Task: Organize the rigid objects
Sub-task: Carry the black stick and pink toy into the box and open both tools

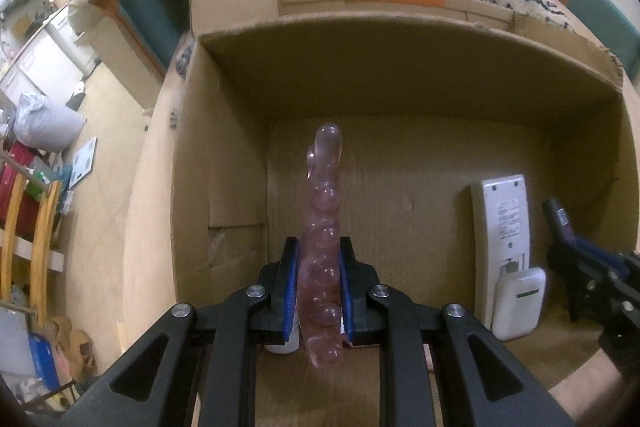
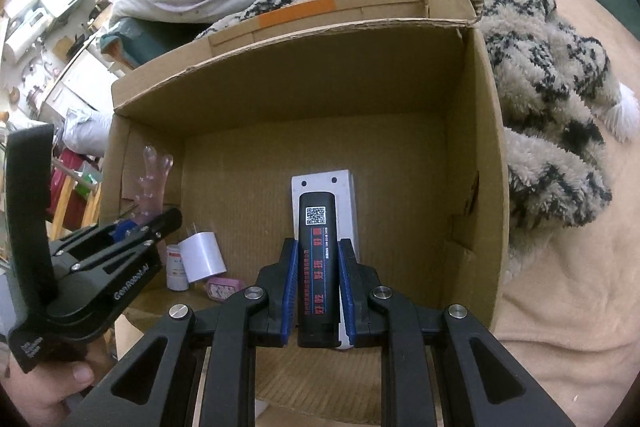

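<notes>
left gripper point(image 1: 318, 279): clamped tight on a pink bumpy comb point(image 1: 325, 227)
right gripper point(image 2: 318, 279): squeezed shut on a black lighter point(image 2: 318, 259)
room: cardboard box point(image 2: 304, 95) walls all around, bare floor ahead of the left one

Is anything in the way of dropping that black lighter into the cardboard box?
Partly. The right gripper holds the black lighter directly above a white remote control lying on the cardboard box floor, so it would land on that. Bare floor lies to either side.

We see a matt corrugated cardboard box point(image 1: 400, 87), glossy translucent pink plastic massager point(image 1: 324, 227) between our left tongs point(image 1: 319, 287), shaggy patterned blanket point(image 2: 540, 67) beyond.
</notes>
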